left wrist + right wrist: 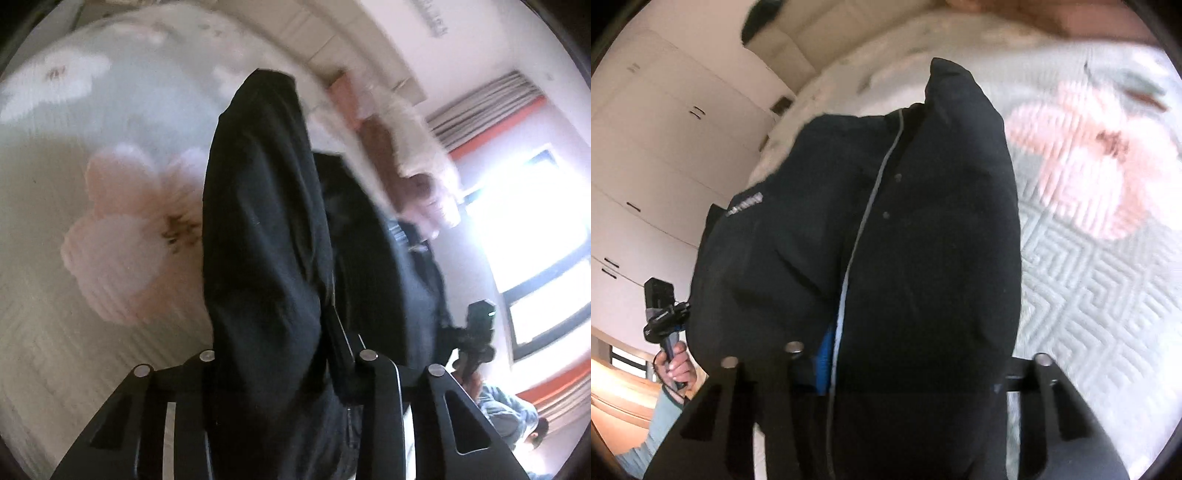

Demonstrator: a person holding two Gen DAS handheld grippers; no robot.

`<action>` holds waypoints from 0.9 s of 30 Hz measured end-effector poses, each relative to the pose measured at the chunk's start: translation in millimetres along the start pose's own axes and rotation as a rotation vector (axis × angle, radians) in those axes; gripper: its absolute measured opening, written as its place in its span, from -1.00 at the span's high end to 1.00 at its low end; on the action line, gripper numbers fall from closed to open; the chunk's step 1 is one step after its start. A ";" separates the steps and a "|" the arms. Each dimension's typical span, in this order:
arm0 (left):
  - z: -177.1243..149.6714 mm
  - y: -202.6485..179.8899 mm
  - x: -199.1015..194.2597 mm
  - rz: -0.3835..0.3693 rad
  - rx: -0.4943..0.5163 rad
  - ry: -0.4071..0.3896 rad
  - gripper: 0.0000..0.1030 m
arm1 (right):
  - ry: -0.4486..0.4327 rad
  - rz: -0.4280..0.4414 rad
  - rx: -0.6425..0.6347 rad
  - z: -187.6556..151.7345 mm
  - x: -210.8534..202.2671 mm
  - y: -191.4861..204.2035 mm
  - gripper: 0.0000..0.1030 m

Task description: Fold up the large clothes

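Observation:
A large black jacket point(266, 229) hangs in the air above the bed, held at two places. My left gripper point(291, 354) is shut on a fold of it; the cloth drapes over and hides the fingertips. In the right wrist view the jacket point(923, 240) shows a grey zipper line, snap buttons and a bit of blue lining. My right gripper point(905, 369) is shut on it, its fingers covered by cloth. The right gripper also shows in the left wrist view point(476, 332), and the left gripper shows in the right wrist view point(665, 314), held in a hand.
A pale quilted bedspread with big pink flowers point(122, 236) lies under the jacket; it also shows in the right wrist view point(1089, 258). White wardrobe doors point(657, 155) stand on one side. A bright window with striped curtains point(535, 221) is on the other.

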State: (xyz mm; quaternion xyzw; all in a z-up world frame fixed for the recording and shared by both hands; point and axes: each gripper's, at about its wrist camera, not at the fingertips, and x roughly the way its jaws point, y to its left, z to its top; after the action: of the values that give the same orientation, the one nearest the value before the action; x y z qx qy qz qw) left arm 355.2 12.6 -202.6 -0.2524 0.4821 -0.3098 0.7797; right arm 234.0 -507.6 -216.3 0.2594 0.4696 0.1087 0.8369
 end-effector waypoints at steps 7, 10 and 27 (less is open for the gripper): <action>-35.6 -72.4 -92.4 -0.054 0.107 -0.099 0.57 | -0.023 0.029 -0.109 -49.7 -64.5 69.7 0.17; -63.3 -76.7 -146.6 -0.141 0.132 -0.127 0.79 | -0.017 0.031 -0.137 -75.4 -92.7 96.5 0.17; -62.7 84.1 -32.2 0.088 -0.209 0.250 -0.54 | 0.191 -0.048 0.082 -140.7 -40.6 11.1 -0.45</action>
State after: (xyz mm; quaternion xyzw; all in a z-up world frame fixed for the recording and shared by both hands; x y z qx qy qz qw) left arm 307.3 87.2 -267.3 -0.2703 0.6154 -0.2527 0.6959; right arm 94.5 -468.8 -240.4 0.2706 0.5573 0.0936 0.7794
